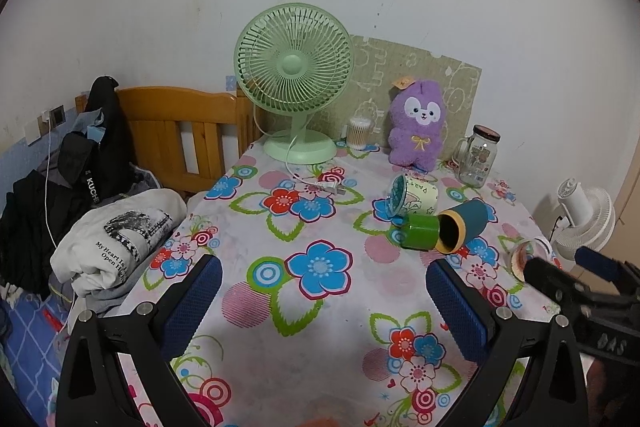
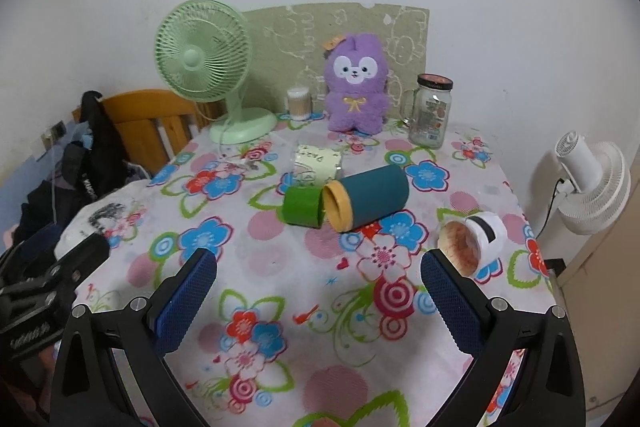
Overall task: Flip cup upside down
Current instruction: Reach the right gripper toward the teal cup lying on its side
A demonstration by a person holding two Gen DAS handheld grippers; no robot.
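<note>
Several cups lie on their sides on the flowered tablecloth (image 2: 280,267). A teal cup with a yellow rim (image 2: 366,197) lies mouth toward me, touching a green cup (image 2: 303,206). A pale yellow-green glass cup (image 2: 318,163) lies behind them. A white cup with a stained inside (image 2: 474,241) lies at the right, just beyond my right gripper's right finger. My right gripper (image 2: 318,267) is open and empty. My left gripper (image 1: 324,271) is open and empty, short of the teal cup (image 1: 464,225) and green cup (image 1: 420,231).
A green fan (image 2: 204,59), a cotton swab jar (image 2: 299,103), a purple plush toy (image 2: 356,83) and a glass mug jar (image 2: 430,111) stand along the back. A white fan (image 2: 592,179) stands right of the table. Clothes (image 1: 116,235) and a wooden bed frame (image 1: 180,123) are at the left.
</note>
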